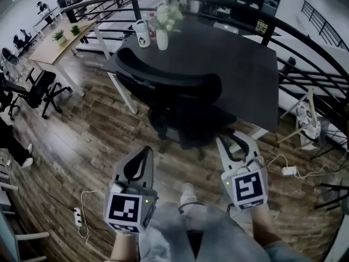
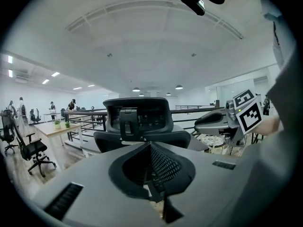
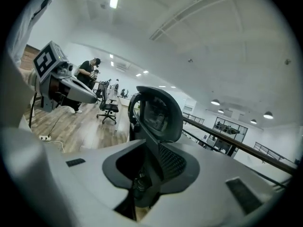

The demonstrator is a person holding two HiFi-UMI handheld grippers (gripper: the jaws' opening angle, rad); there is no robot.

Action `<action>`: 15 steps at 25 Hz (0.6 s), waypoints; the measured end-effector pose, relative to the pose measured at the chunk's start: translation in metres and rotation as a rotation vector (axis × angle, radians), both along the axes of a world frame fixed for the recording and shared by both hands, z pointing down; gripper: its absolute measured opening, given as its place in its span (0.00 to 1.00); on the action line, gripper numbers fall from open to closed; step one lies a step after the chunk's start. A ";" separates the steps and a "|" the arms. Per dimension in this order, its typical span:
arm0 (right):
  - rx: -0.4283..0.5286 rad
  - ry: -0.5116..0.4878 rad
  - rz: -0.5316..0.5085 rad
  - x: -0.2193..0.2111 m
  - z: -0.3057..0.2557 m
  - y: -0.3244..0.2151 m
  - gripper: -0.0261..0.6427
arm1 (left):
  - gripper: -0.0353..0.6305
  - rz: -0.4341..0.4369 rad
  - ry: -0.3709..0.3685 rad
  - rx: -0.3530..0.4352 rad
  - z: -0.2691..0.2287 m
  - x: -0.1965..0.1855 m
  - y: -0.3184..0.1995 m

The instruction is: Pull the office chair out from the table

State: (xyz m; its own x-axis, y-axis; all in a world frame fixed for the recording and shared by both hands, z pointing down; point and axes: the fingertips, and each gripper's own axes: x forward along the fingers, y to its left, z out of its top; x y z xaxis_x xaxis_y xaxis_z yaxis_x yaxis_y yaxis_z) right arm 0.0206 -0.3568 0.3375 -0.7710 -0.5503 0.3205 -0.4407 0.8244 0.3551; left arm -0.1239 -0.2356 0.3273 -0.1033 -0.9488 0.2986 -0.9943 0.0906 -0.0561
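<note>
The black office chair (image 1: 180, 86) stands with its curved backrest toward me and its seat at the edge of the dark table (image 1: 245, 64). In the left gripper view the chair (image 2: 137, 119) is straight ahead; in the right gripper view the chair (image 3: 158, 110) is seen at an angle. My left gripper (image 1: 146, 150) hangs shut and empty a little short of the chair's base. My right gripper (image 1: 235, 138) is just beside the seat's right corner, jaws apart with nothing gripped between them. Each gripper also shows in the other's view: the right gripper (image 2: 213, 122), the left gripper (image 3: 75, 91).
A white vase of flowers (image 1: 163, 26) and a white bottle (image 1: 143, 34) stand on the table's far corner. A black railing (image 1: 305, 37) curves behind and to the right. Power strips with cables lie on the wood floor (image 1: 77, 216) (image 1: 289, 171). Another chair (image 1: 43, 89) stands at left.
</note>
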 end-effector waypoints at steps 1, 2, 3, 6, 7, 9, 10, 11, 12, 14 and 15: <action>0.011 0.010 -0.007 -0.004 0.000 -0.007 0.17 | 0.05 -0.006 -0.003 0.005 0.001 -0.003 -0.005; 0.021 0.021 -0.015 -0.007 0.001 -0.013 0.17 | 0.05 -0.014 0.000 0.001 0.002 -0.007 -0.010; 0.027 0.033 -0.025 -0.011 0.002 -0.019 0.17 | 0.05 -0.023 0.005 -0.008 0.003 -0.010 -0.015; 0.050 0.081 -0.058 -0.019 0.008 -0.034 0.21 | 0.05 -0.051 0.012 0.006 0.000 -0.016 -0.031; 0.063 0.098 -0.071 -0.021 0.010 -0.039 0.21 | 0.05 -0.061 0.012 0.011 -0.001 -0.019 -0.036; 0.092 0.137 -0.100 -0.027 0.013 -0.046 0.21 | 0.05 -0.075 -0.010 0.018 -0.002 -0.027 -0.044; 0.106 0.158 -0.118 -0.030 0.015 -0.049 0.22 | 0.05 -0.080 -0.022 0.019 -0.002 -0.032 -0.048; 0.116 0.180 -0.136 -0.034 0.018 -0.052 0.25 | 0.05 -0.084 -0.028 0.018 -0.001 -0.036 -0.052; 0.122 0.201 -0.152 -0.037 0.021 -0.055 0.25 | 0.05 -0.088 -0.031 0.015 -0.001 -0.039 -0.056; 0.127 0.242 -0.179 -0.042 0.026 -0.060 0.25 | 0.05 -0.093 -0.035 0.010 -0.001 -0.046 -0.063; 0.126 0.261 -0.187 -0.044 0.030 -0.061 0.25 | 0.05 -0.093 -0.039 0.010 -0.001 -0.049 -0.065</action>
